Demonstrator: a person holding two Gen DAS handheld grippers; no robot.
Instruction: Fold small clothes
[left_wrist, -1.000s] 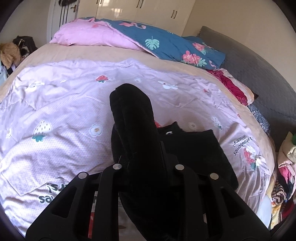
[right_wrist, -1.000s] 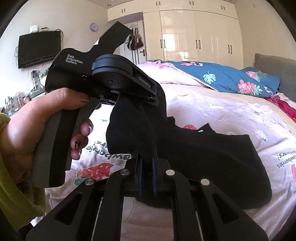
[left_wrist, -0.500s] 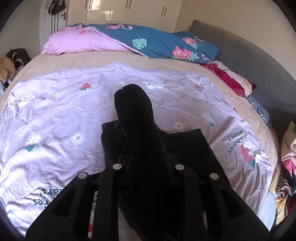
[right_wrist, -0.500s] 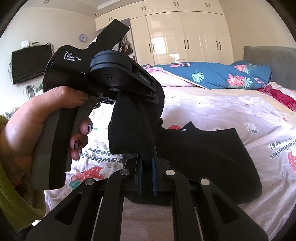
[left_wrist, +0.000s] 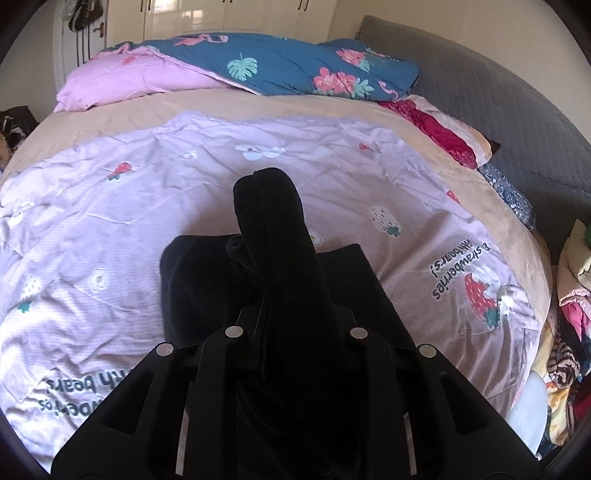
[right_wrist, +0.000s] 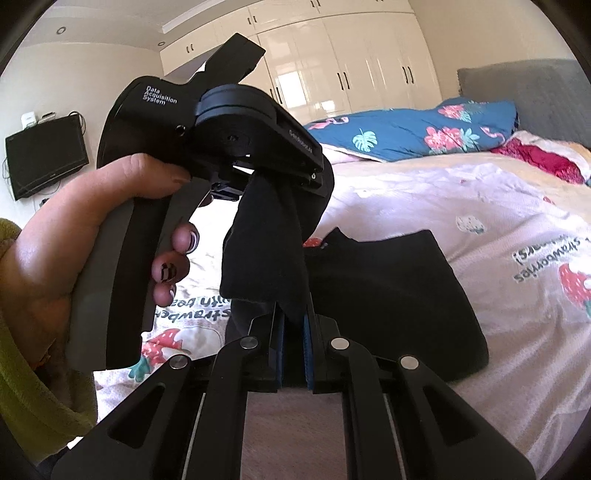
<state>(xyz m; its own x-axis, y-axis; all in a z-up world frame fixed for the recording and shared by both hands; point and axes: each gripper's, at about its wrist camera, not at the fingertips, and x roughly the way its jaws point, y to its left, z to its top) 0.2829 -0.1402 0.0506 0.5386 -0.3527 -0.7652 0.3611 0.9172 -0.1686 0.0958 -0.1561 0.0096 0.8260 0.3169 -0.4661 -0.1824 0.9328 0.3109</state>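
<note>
Bed (left_wrist: 258, 107) edge curves past the lower right of the left wrist view, with a heap of mixed clothes (left_wrist: 569, 325) beside it; pink strawberry-print quilt (left_wrist: 184, 177) lies open and flat ahead of the garment, up to the pillows (left_wrist: 295, 62) and grey headboard (left_wrist: 498, 103).

Black garment (left_wrist: 273, 236) — one bunched end rises from the left claw (left_wrist: 291, 325) toward the camera's top; the rest spreads flat on the quilt below. Claw fingers are hidden under cloth here, so the grip cannot be told from this view alone.

Right wrist view adds what the left lacks: the left claw (right_wrist: 280, 177) seen from the side, held in a hand (right_wrist: 74, 236), black cloth hanging from its tip. Right claw (right_wrist: 293, 325) is narrowed onto the same black garment (right_wrist: 388, 295), blue pads (right_wrist: 306, 343) pinching a fold. A wall-mounted screen (right_wrist: 44, 155) and white wardrobes (right_wrist: 332, 74) stand behind.

Garment looks matte, plain black, limp between the two claws.
</note>
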